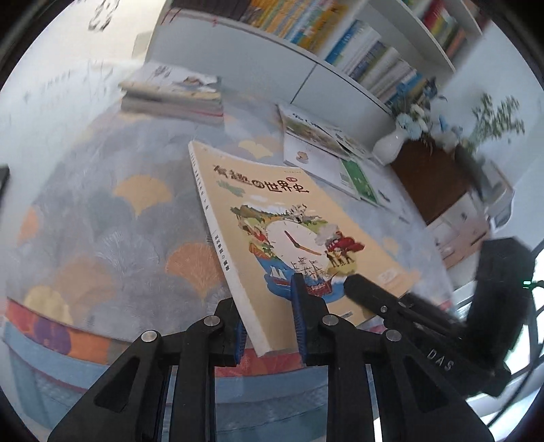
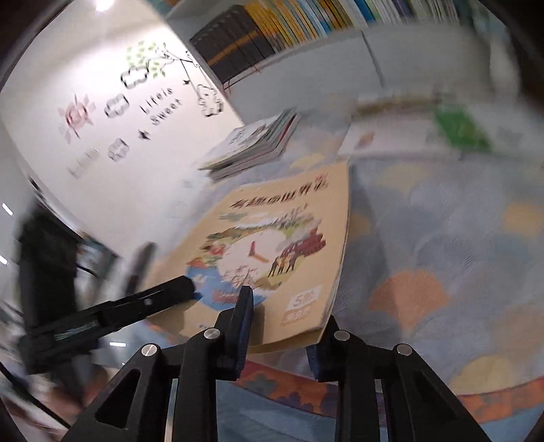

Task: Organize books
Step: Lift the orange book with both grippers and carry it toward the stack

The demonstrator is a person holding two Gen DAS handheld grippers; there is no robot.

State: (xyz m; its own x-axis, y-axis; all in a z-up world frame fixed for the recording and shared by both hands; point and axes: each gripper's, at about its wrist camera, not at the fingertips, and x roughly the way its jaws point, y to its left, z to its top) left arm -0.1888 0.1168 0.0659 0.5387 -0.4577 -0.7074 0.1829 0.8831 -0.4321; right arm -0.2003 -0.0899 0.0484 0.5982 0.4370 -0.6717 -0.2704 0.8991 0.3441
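Both views fisheye: black vignette at the corners, straight lines bowed toward the rim. Even, soft daylight; no hard shadows.

Left wrist: bright white glare at lower right edge. Centre sharp, title on the tan book legible. Book stack and flowers smeared.

Right wrist: dimmer, heavy motion blur throughout, worst at right and left edges; wall decals readable.

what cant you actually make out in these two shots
- Underside of the tan book: hidden by its own cover in both views.
- Lower finger of the left gripper: left wrist view, under the book.
- Green book: right wrist view, smeared by motion blur.
- Titles of the shelf books: both views, too small and blurred.
- Stack of books: left wrist view, blurred cover.
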